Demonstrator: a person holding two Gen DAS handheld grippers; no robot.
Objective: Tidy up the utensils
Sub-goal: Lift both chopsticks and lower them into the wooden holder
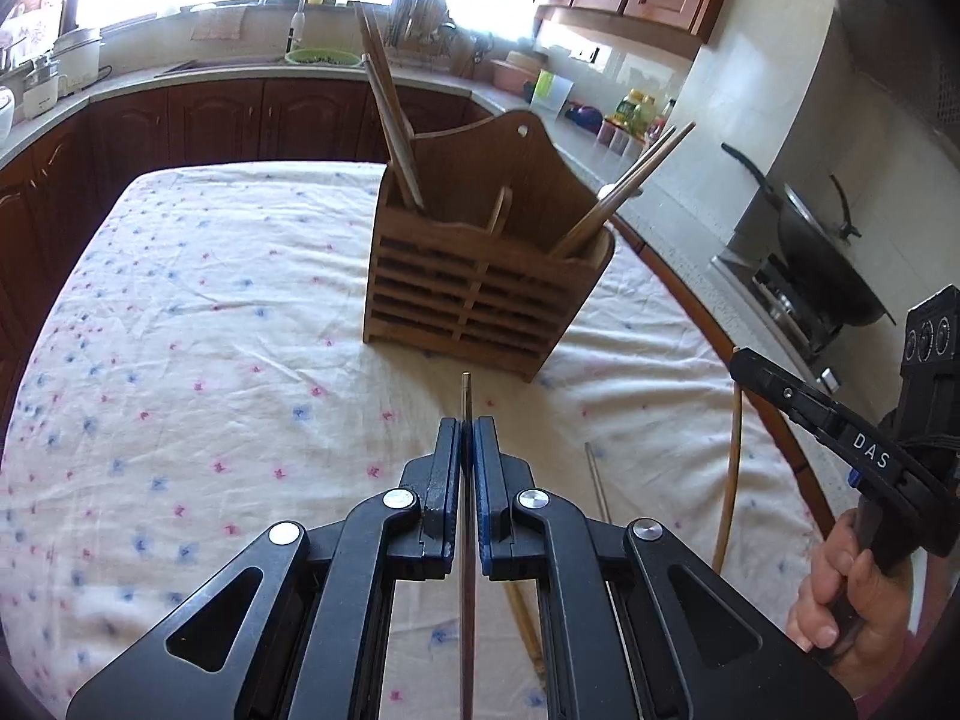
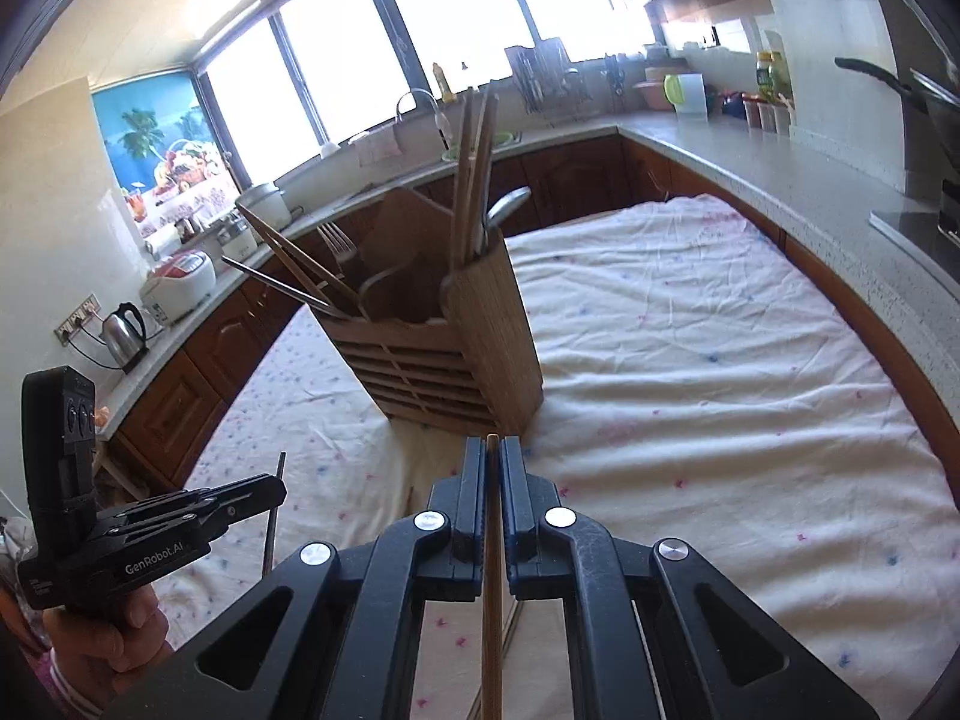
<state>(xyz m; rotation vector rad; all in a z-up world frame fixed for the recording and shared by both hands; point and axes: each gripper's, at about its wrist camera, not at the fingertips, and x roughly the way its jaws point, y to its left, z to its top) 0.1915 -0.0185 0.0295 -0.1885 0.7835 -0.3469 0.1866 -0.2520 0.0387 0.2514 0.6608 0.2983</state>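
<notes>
Gripping a dark metal chopstick (image 1: 466, 420) in my left gripper (image 1: 467, 426), I see its jaws clenched tight on the shaft, the tip poking out just past the fingertips and the rest running back under the camera. My right gripper (image 2: 492, 447) is clamped the same way on a light bamboo chopstick (image 2: 492, 570), which passes straight between the pads and out below the frame. Both grippers hang above the floral tablecloth (image 1: 210, 312), pointing down toward the wooden utensil holder (image 1: 480, 276) that stands upright on the cloth near the far middle of the table. Its left compartment carries wooden chopsticks leaning left, and more chopsticks (image 1: 624, 186) lean out to the right from the right compartment; from the right wrist camera I also make out a fork (image 2: 336, 243) and a spoon (image 2: 507, 207) in it. One more metal chopstick (image 1: 597, 489) lies on the cloth between the grippers.
</notes>
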